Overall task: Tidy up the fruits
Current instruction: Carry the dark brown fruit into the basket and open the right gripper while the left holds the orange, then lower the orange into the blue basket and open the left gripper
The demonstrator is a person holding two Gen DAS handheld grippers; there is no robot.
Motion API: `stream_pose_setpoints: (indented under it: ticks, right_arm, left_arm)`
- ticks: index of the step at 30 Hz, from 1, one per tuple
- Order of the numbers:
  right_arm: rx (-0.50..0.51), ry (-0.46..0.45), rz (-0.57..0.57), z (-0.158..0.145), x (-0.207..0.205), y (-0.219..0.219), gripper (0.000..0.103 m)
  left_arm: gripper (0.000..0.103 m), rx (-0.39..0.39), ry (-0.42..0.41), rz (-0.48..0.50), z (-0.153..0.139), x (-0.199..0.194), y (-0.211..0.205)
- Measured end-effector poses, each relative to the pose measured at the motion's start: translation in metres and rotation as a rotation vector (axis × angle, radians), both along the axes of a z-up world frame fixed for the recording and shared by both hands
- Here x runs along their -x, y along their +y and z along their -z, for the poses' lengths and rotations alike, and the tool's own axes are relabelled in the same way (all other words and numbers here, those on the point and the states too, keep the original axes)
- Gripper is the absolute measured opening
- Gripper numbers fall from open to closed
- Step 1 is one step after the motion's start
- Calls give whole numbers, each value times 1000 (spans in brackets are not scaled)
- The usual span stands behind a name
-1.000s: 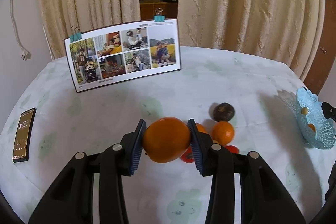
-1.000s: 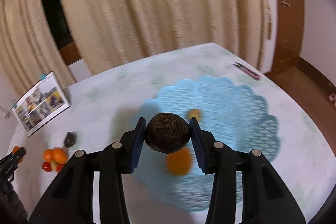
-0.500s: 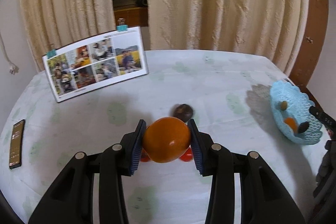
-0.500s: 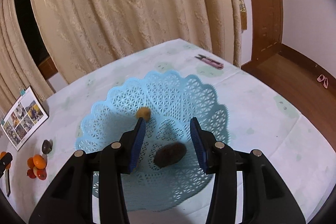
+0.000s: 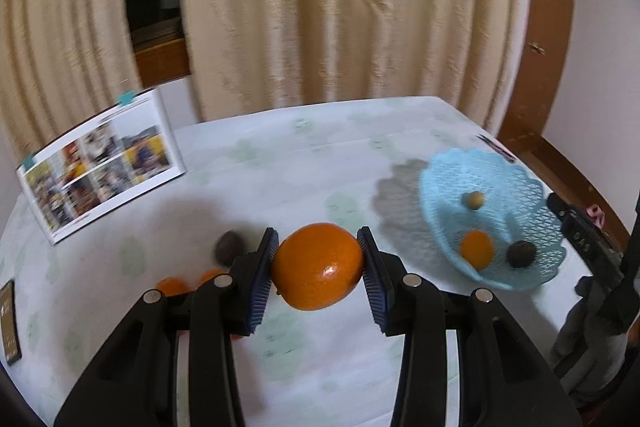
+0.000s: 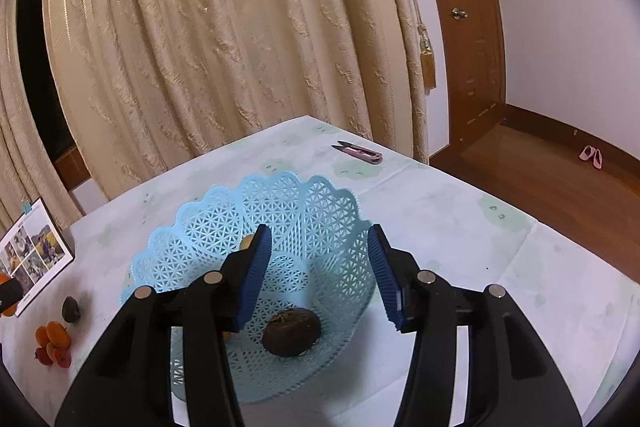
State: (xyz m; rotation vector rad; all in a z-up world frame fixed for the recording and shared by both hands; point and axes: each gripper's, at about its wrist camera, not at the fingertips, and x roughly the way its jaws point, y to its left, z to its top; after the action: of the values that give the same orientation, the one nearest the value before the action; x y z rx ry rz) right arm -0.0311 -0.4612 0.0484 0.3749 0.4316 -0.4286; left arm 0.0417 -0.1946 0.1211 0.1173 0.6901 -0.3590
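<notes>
I kept the left claw (image 5: 318, 269) clenched on the orange (image 5: 317, 265), carried clear of the surface (image 5: 280, 155) toward the basket (image 6: 192, 227) near its right edge. The right claw (image 6: 320, 267), just opening, hung empty above the dark fruit (image 6: 291, 331) in it.

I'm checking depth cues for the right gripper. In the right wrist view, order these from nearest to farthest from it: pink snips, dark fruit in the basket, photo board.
1. Dark fruit: in the blue basket, just below the open right gripper.
2. Photo board: far left, standing by the curtain.
3. Pink snips: at the table's far edge, beyond the basket.
</notes>
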Motion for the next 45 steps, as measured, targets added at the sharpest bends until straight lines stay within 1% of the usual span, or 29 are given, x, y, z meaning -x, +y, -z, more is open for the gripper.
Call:
stream_pose_setpoints:
  ticks: [5, 9, 15, 18, 19, 20, 22, 25, 28, 32, 34, 37, 41, 45]
  right_arm:
    - [-1, -15, 6, 1, 4, -2, 52]
    - [-12, -15, 8, 2, 3, -3, 52]
    - [-23, -22, 21, 3, 5, -5, 52]
    - [-27, -19, 21, 3, 4, -6, 52]
    - [-28, -18, 21, 4, 4, -6, 52]
    - [-28, -17, 21, 4, 4, -6, 52]
    - [-29, -17, 24, 4, 4, -6, 52]
    - [-35, -25, 30, 4, 6, -7, 61]
    - [-33, -31, 35, 4, 7, -7, 62]
    - [-31, -30, 39, 4, 7, -7, 62]
    - [-30, -31, 41, 5, 8, -7, 62]
    - [-26, -36, 46, 5, 8, -7, 62]
    - [-7, -38, 48, 4, 9, -3, 62]
    - [14, -39, 44, 4, 9, 0, 62]
  left_arm:
    - [41, 9, 14, 98, 5, -8, -43]
    - [41, 17, 30, 156, 10, -14, -69]
    - [41, 29, 51, 239, 16, -19, -103]
    - [41, 36, 58, 261, 17, -23, -115]
    - [44, 40, 57, 263, 17, -24, -118]
    - [49, 45, 55, 264, 16, -24, -119]
    - [71, 64, 33, 264, 13, -24, -119]
    - [78, 70, -5, 267, 7, -21, -116]
    - [80, 65, -20, 249, 4, -22, -110]
    - [81, 67, -18, 216, 3, -25, -100]
    - [84, 66, -24, 202, 1, -25, -95]
    - [84, 64, -32, 184, -1, -26, -86]
    - [84, 69, -36, 155, -4, -26, -68]
    - [84, 72, -38, 100, -9, -29, -41]
